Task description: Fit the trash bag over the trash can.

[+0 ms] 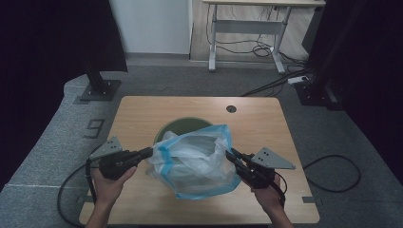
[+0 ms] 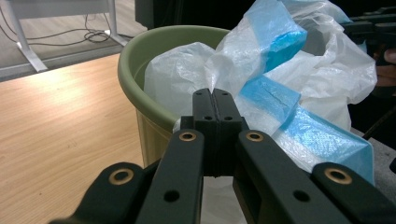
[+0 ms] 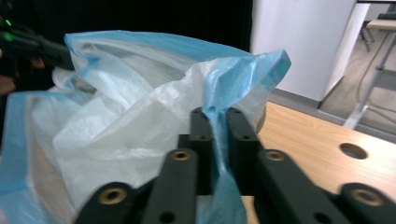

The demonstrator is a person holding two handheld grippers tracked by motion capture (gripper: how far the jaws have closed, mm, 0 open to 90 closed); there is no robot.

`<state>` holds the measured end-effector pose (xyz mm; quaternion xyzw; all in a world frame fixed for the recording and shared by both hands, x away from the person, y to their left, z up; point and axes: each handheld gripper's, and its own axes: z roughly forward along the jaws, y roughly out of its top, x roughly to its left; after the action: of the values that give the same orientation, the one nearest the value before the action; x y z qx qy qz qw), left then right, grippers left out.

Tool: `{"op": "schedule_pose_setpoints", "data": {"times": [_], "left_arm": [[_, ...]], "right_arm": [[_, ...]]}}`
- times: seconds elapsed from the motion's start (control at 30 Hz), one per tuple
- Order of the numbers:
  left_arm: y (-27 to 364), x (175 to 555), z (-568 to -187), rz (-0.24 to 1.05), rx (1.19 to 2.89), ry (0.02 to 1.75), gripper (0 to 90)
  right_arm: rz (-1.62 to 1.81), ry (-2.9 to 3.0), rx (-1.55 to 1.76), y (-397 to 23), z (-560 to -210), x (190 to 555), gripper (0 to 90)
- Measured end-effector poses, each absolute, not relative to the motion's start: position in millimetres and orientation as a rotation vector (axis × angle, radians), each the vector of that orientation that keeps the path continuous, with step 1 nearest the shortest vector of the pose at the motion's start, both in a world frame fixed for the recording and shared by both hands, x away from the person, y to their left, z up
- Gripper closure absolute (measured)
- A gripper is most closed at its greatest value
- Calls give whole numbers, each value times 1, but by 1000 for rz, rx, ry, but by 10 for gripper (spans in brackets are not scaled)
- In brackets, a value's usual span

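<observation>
one white plastic bag (image 1: 197,159) with a blue rim band sits over one green bin (image 1: 177,127) near the middle of the one wooden desk (image 1: 138,114), its mouth pulled wide between two claws. in the high view the left claw (image 1: 148,153) meets the bag's edge at about 9 o'clock and the right claw (image 1: 229,155) meets it at about 3 o'clock, each held by one hand (image 1: 110,186) coming in from 6 o'clock. in the left gripper view the left claw (image 2: 215,96) is fully closed, its jaws pressed together on a pinch of the white film. in the right gripper view the right claw (image 3: 215,113) is nearly closed, with the blue rim band caught between its jaws. the desk has one round hole (image 1: 231,109) toward 1 o'clock of the bin.
</observation>
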<state>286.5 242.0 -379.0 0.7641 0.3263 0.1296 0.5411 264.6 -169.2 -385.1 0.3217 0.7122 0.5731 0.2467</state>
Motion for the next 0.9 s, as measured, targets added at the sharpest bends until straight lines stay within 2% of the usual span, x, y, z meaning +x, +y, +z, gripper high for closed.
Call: {"op": "schedule_pose_setpoints", "data": {"times": [0.03,0.13,0.7,0.9], "left_arm": [[242,287,-378,310,1815,776,900],[243,288,-376,319,1806,782,900],[275,307,-372,410,1703,875,900],[288,322,-374,398,1689,936,900]], "right_arm": [[1551,1945,871,-169,-385,265,865],[1519,1944,866,-168,-385,267,882],[1338,1923,866,-171,-385,294,886],[1335,1917,923,-168,-387,314,885]]}}
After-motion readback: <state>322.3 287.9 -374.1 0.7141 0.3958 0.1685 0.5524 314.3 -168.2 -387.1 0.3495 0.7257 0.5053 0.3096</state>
